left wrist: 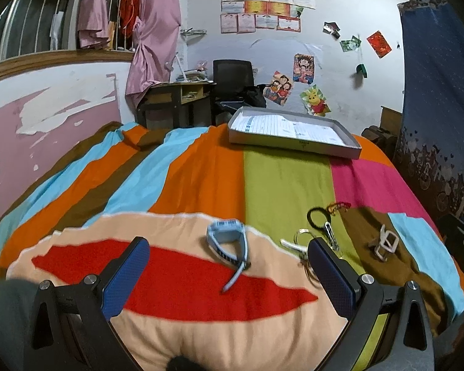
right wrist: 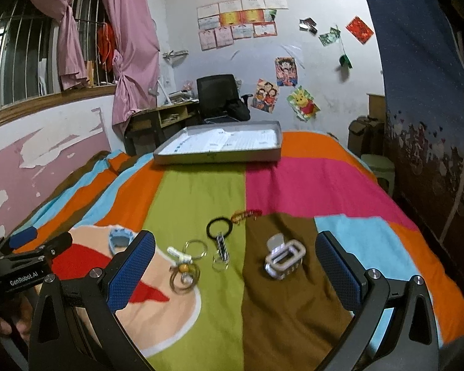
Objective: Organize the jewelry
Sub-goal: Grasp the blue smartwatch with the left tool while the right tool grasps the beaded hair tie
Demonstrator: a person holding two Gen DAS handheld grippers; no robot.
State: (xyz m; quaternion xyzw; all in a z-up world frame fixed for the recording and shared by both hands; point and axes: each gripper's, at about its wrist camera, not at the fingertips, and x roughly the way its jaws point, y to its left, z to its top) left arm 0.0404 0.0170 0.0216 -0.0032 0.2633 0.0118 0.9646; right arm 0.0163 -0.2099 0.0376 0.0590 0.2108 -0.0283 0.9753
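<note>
Pale-blue watch (left wrist: 229, 241), strap curled, on striped bedspread (left wrist: 278, 182); beige hair claw (right wrist: 283, 258) beside; left gripper (left wrist: 229, 275) and right gripper (right wrist: 235, 266) fingers spread apart, empty.

Black-framed left tongs (left wrist: 229, 267) and right tongs (right wrist: 235, 261), blue textured pads (left wrist: 126, 278), silver screws (right wrist: 373, 273), white "GenRobot.AI" lettering (right wrist: 23, 278).

"GenRobot.AI" on left gripper (right wrist: 31, 249) body
</note>
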